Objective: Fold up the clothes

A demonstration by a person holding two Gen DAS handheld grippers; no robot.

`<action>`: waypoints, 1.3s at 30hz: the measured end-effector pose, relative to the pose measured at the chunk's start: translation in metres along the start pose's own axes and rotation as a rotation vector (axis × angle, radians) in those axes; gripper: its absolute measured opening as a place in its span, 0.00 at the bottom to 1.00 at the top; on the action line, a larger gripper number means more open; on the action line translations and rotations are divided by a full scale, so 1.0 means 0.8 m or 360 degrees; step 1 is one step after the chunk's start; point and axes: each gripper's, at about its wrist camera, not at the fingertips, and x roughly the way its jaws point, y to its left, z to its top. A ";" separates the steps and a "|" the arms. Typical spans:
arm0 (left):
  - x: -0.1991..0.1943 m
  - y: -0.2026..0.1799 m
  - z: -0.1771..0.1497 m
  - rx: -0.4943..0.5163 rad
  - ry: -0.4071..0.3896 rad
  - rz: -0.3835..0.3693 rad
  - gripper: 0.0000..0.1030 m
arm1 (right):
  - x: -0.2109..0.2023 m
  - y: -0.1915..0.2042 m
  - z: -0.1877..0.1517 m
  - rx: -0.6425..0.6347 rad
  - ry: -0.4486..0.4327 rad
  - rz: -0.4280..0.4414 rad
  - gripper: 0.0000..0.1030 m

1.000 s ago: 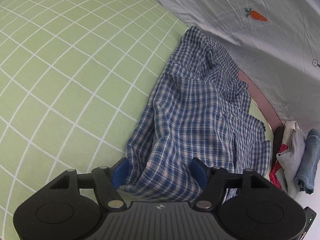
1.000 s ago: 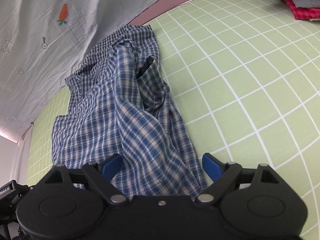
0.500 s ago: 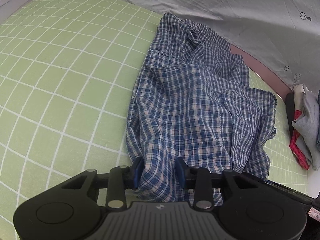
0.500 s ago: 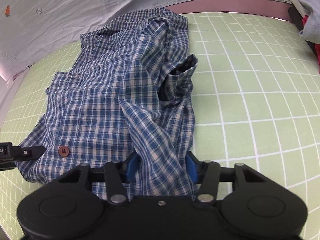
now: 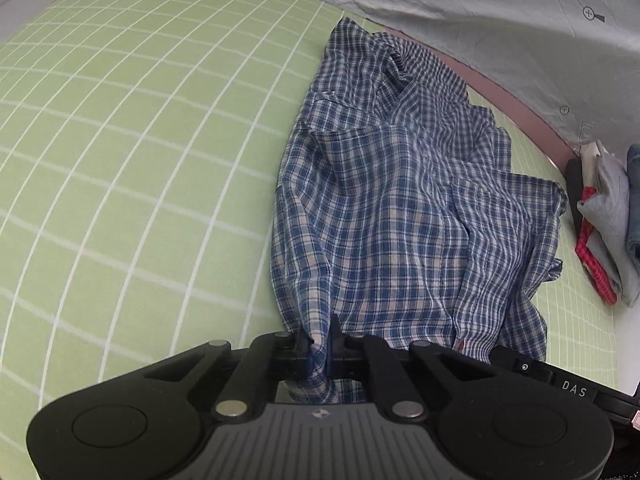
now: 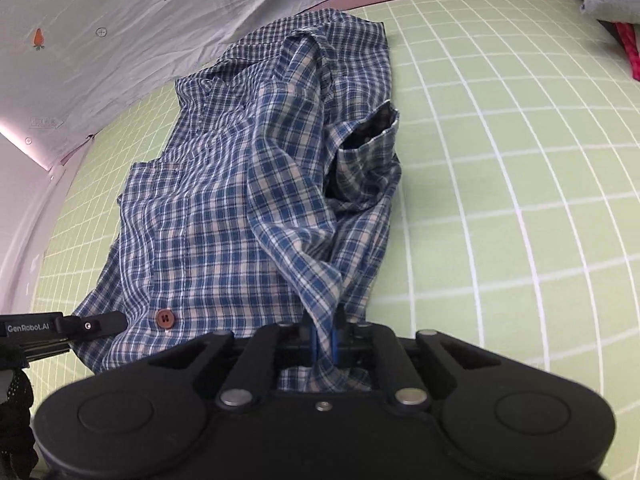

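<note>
A blue and white checked shirt [image 5: 400,216] lies crumpled on a green gridded sheet [image 5: 140,140]. My left gripper [image 5: 317,350] is shut on the shirt's near hem at its left side. In the right wrist view the same shirt [image 6: 248,208] shows a brown button [image 6: 165,317] and an open sleeve cuff [image 6: 372,132]. My right gripper [image 6: 325,340] is shut on the shirt's near hem at its right side. The left gripper's body [image 6: 60,326] shows at the left edge of that view.
A grey printed cloth [image 5: 500,12] hangs along the far side, above a pink edge [image 5: 516,100]. A pile of other clothes [image 5: 608,232], grey, red and denim, lies at the right. It also shows in the right wrist view [image 6: 616,4].
Both grippers went from wide open around the shirt's near hem to shut on it. The shirt has been drawn a little flatter and nearer.
</note>
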 end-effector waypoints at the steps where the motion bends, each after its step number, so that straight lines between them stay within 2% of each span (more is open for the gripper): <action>1: -0.007 0.003 -0.015 -0.0002 0.0027 0.0001 0.06 | -0.008 0.000 -0.017 -0.0012 0.0017 0.0011 0.07; 5: -0.037 0.012 -0.053 -0.0081 0.0118 -0.0021 0.04 | -0.040 0.000 -0.071 -0.0005 0.0116 0.0059 0.06; 8: -0.060 0.021 -0.045 -0.0200 0.0164 -0.0110 0.04 | -0.063 -0.004 -0.087 0.0049 0.0180 0.0122 0.06; 11: -0.074 0.033 -0.019 -0.0409 0.0247 -0.0239 0.04 | -0.086 -0.012 -0.075 0.0159 0.0219 0.0209 0.06; 15: -0.086 0.028 0.017 -0.0583 0.0292 -0.0381 0.03 | -0.109 -0.032 -0.038 0.0396 0.0254 0.0348 0.06; 20: -0.081 -0.001 0.068 -0.0649 0.0303 -0.0518 0.03 | -0.122 -0.040 0.012 0.0574 0.0249 0.0490 0.06; 26: -0.041 -0.036 0.146 -0.0637 0.0296 -0.0571 0.03 | -0.115 -0.044 0.093 0.0643 0.0157 0.0563 0.06; 31: 0.007 -0.035 0.245 -0.0651 0.0289 -0.0588 0.04 | -0.076 -0.066 0.176 0.0718 0.0114 0.0586 0.06; 34: 0.044 -0.036 0.307 -0.0641 0.0231 -0.0551 0.11 | -0.039 -0.083 0.228 0.0795 0.0097 0.0594 0.06; 36: 0.065 -0.035 0.345 -0.0588 0.0164 -0.0485 0.20 | -0.010 -0.094 0.266 0.0836 0.0041 0.0520 0.12; 37: 0.073 -0.038 0.357 -0.0541 0.0123 -0.0435 0.25 | 0.003 -0.096 0.287 0.0802 0.0019 0.0457 0.19; 38: 0.079 -0.042 0.363 -0.0498 0.0089 -0.0375 0.37 | 0.016 -0.097 0.307 0.0756 -0.0001 0.0391 0.29; 39: 0.083 -0.046 0.365 -0.0451 0.0053 -0.0323 0.43 | 0.026 -0.096 0.321 0.0695 -0.0018 0.0333 0.30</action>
